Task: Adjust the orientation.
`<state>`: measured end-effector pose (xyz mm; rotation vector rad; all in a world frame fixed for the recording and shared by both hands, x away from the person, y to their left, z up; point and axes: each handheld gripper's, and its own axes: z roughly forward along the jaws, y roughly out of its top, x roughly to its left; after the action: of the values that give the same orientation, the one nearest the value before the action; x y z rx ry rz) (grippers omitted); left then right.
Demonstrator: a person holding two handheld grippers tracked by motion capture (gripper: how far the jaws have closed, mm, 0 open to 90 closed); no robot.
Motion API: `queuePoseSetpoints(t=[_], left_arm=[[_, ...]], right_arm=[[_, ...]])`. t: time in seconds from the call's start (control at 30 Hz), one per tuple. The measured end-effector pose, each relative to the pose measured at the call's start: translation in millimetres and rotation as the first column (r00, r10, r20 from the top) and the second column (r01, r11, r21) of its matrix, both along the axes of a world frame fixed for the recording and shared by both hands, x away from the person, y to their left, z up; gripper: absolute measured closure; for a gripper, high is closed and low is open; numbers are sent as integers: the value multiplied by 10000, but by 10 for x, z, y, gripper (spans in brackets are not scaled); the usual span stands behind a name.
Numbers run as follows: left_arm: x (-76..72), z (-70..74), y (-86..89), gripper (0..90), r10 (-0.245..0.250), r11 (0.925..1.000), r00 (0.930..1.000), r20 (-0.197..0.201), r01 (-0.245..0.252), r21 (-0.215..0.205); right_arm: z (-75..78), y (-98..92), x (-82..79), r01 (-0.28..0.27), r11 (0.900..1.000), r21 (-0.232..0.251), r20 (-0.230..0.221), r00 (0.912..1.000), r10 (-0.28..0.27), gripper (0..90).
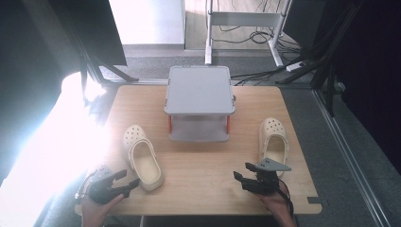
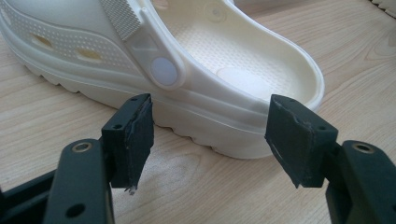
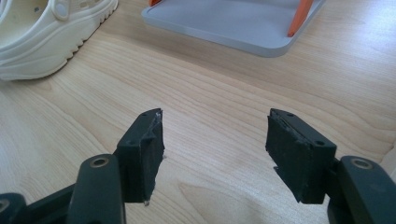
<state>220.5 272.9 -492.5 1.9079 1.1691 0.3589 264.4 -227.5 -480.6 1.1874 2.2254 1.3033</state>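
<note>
The left clog (image 2: pixel 210 70) lies on its sole on the table (image 1: pixel 203 165), heel end just ahead of the left gripper (image 2: pixel 210 140), whose fingers (image 2: pixel 133 140) stand apart and clear of it. Step in hand, judged: approach before the grasp. Next move: advance until the heel rim sits between the fingers, then close. The right gripper (image 3: pixel 215 149) rests low, fingers apart over bare wood, the right clog (image 1: pixel 273 139) beside it.
</note>
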Motion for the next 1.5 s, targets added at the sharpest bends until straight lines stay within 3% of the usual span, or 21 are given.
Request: queuePoseSetpoints(t=[0.27, 0.4, 0.93, 1.27, 1.5], left_arm=[[5, 19, -11, 327, -10, 10000, 10000, 15, 10, 30], [4, 17, -19, 326, -5, 9999, 10000, -1, 5, 102], [7, 21, -13, 328, 47, 9999, 10000, -63, -46, 117], [6, 22, -14, 329, 80, 9999, 9999, -80, -79, 126], [8, 20, -12, 329, 95, 9998, 9999, -114, -93, 173]], right_arm=[[106, 98, 5, -357, 9993, -104, -9, 9994, 357, 377], [183, 206, 86, -528, 9986, 16, -56, 9986, 528, 380], [245, 517, 169, -1157, 9932, -85, -93, 9933, 1156, 396], [311, 670, 266, -1417, 9899, 90, -186, 9897, 1419, 426], [410, 936, 356, -1788, 9839, -65, -427, 9830, 1784, 450]])
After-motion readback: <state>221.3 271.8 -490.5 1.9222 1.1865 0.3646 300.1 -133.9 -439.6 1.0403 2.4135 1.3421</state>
